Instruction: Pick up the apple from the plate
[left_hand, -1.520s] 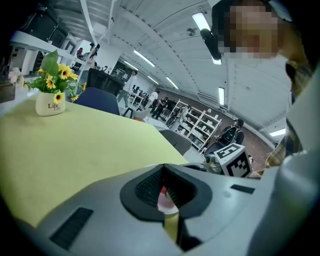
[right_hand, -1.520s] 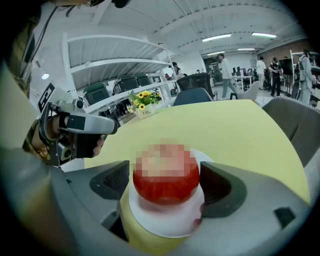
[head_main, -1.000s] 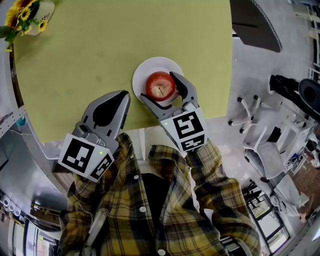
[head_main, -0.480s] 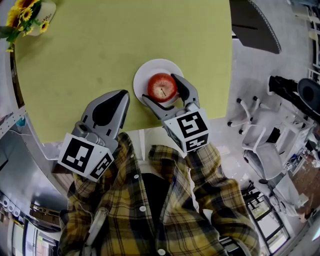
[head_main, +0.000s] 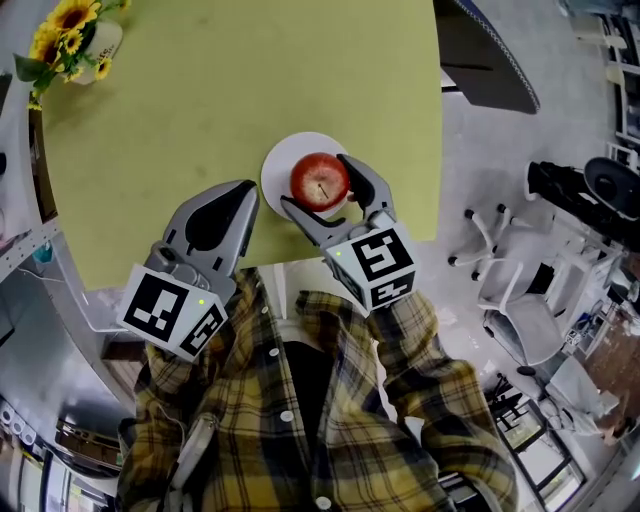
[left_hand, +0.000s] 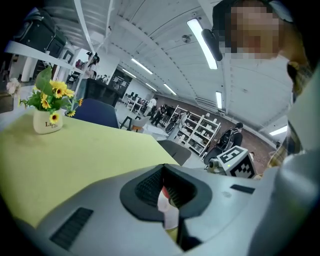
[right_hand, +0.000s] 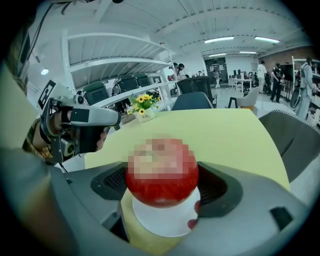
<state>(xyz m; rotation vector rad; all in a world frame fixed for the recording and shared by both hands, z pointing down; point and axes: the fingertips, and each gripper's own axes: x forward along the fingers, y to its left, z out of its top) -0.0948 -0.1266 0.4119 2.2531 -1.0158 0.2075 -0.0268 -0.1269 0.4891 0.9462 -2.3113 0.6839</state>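
Observation:
A red apple (head_main: 320, 181) is held between the jaws of my right gripper (head_main: 316, 184), which is shut on it. Under it, near the front edge of the yellow-green table (head_main: 200, 100), lies the white plate (head_main: 283, 160). In the right gripper view the apple (right_hand: 161, 172) fills the space between the pads of the right gripper (right_hand: 162, 189), and it seems to hang a little above the plate (right_hand: 165, 218). My left gripper (head_main: 236, 200) rests shut and holds nothing, just left of the plate. In its own view the left gripper (left_hand: 167, 196) hides nearly everything ahead.
A vase of sunflowers (head_main: 75, 40) stands at the table's far left corner. A dark chair (head_main: 490, 50) stands beyond the table's right edge. White office chairs (head_main: 520, 290) stand on the floor to the right. The table's front edge runs close to the person's checked shirt.
The right gripper, with the apple in its jaws, has drawn slightly toward the near side of the plate. The head view has shifted a little. The left gripper has stayed put.

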